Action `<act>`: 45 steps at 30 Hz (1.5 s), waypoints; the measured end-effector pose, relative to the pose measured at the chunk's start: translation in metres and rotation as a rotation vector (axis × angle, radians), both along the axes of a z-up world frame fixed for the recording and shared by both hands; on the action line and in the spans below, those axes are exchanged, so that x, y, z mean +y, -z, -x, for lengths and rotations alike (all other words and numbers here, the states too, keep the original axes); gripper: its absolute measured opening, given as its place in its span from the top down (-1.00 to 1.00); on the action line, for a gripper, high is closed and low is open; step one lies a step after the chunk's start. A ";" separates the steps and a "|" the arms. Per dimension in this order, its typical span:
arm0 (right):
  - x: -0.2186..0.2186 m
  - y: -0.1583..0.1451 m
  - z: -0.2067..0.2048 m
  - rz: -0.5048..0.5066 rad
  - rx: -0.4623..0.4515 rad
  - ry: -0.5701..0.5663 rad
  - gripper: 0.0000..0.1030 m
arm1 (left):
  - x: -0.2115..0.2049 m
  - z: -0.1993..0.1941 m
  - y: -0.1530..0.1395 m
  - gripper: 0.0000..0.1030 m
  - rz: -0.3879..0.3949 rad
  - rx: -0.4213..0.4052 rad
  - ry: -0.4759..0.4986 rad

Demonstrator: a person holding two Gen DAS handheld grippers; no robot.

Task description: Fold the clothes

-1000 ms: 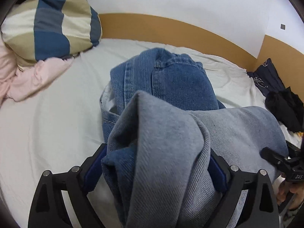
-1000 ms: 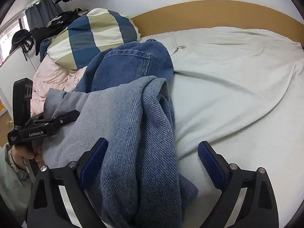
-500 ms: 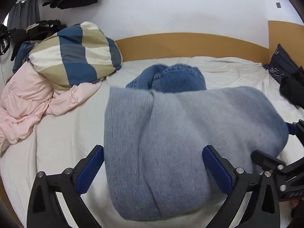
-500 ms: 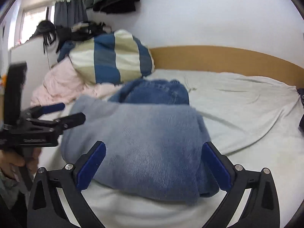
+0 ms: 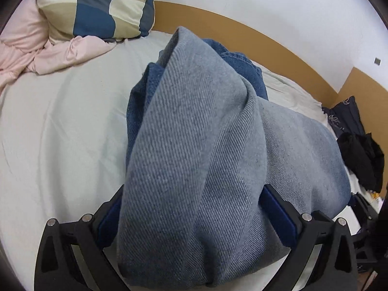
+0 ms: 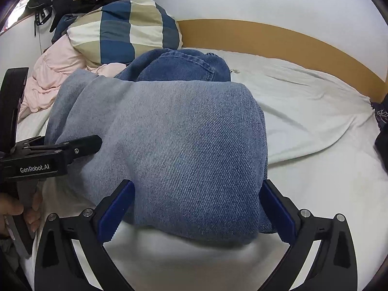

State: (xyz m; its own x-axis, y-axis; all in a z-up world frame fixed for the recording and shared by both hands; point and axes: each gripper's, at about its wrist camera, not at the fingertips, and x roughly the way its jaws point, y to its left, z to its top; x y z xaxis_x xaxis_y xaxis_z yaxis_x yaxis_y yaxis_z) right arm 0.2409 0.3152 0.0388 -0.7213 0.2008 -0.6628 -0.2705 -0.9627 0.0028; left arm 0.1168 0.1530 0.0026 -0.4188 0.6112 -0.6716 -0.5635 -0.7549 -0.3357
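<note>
A pair of blue jeans (image 5: 203, 150) lies bunched in a folded heap on the white bed sheet (image 5: 60, 126). In the left wrist view my left gripper (image 5: 194, 220) has its fingers wide apart with a thick fold of the jeans lying between and over them. In the right wrist view the jeans (image 6: 174, 140) fill the middle, and my right gripper (image 6: 194, 208) is open with its blue pads (image 6: 114, 213) on either side of the near edge of the heap. The left gripper (image 6: 80, 145) shows at the left in the right wrist view, against the jeans' side.
A blue, cream and tan checked pillow (image 6: 123, 29) and a pink quilt (image 6: 51, 77) lie at the head of the bed. A tan headboard band (image 6: 278, 38) runs along the white wall. Dark clothes (image 5: 359, 150) lie at the right edge.
Both grippers have come back in close to the jeans after being drawn back. The fold of denim now rises up between the left gripper's fingers.
</note>
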 end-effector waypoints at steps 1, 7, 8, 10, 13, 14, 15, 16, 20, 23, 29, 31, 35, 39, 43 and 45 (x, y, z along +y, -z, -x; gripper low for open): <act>0.000 0.000 0.000 0.003 -0.001 -0.001 -1.00 | -0.006 -0.006 -0.003 -1.00 -0.007 0.013 -0.014; 0.002 0.000 -0.006 0.025 0.009 -0.017 -1.00 | -0.032 -0.045 -0.013 -1.00 0.097 0.097 -0.085; 0.002 0.000 -0.007 0.023 0.011 -0.016 -1.00 | -0.030 -0.049 -0.011 -1.00 0.136 0.120 -0.054; 0.001 0.000 -0.006 0.018 0.013 -0.014 -1.00 | -0.027 -0.057 -0.007 -1.00 0.212 0.179 0.007; 0.000 -0.002 -0.010 0.004 0.021 -0.001 -1.00 | -0.022 -0.055 0.011 -1.00 0.356 0.179 0.002; -0.001 -0.002 -0.012 -0.001 0.024 0.005 -1.00 | -0.022 -0.052 0.016 -1.00 0.374 0.152 -0.006; -0.001 -0.003 -0.014 -0.006 0.026 0.011 -1.00 | -0.023 -0.050 0.018 -1.00 0.373 0.138 -0.010; -0.001 -0.004 -0.016 -0.011 0.029 0.018 -1.00 | -0.025 -0.048 0.019 -1.00 0.368 0.126 -0.013; 0.000 -0.003 -0.024 -0.010 0.020 0.046 -1.00 | -0.028 -0.044 0.020 -1.00 0.359 0.112 -0.017; 0.003 0.001 -0.031 -0.002 -0.006 0.083 -1.00 | -0.028 -0.042 0.020 -1.00 0.355 0.110 -0.016; 0.018 0.021 -0.027 0.096 -0.122 0.124 -1.00 | -0.030 -0.044 0.020 -1.00 0.348 0.107 -0.015; 0.022 0.026 -0.024 0.119 -0.147 0.131 -1.00 | -0.029 -0.046 0.020 -1.00 0.351 0.110 -0.015; 0.018 0.029 -0.021 0.085 -0.172 0.141 -1.00 | -0.030 -0.047 0.020 -1.00 0.349 0.109 -0.015; 0.016 0.031 -0.019 0.067 -0.184 0.145 -1.00 | -0.026 -0.044 0.019 -1.00 0.352 0.102 -0.010; 0.016 0.032 -0.018 0.067 -0.183 0.145 -1.00 | -0.015 -0.024 0.018 -1.00 0.359 0.065 -0.012; 0.016 0.033 -0.018 0.065 -0.184 0.146 -1.00 | -0.012 -0.023 0.018 -1.00 0.362 0.068 -0.011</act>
State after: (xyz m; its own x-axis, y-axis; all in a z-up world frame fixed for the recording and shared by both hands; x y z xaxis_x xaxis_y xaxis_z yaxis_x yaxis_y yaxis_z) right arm 0.2585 0.3315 0.0056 -0.5536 0.2467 -0.7954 -0.4089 -0.9126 0.0016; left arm 0.1397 0.1408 -0.0154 -0.4754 0.3344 -0.8138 -0.5668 -0.8238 -0.0075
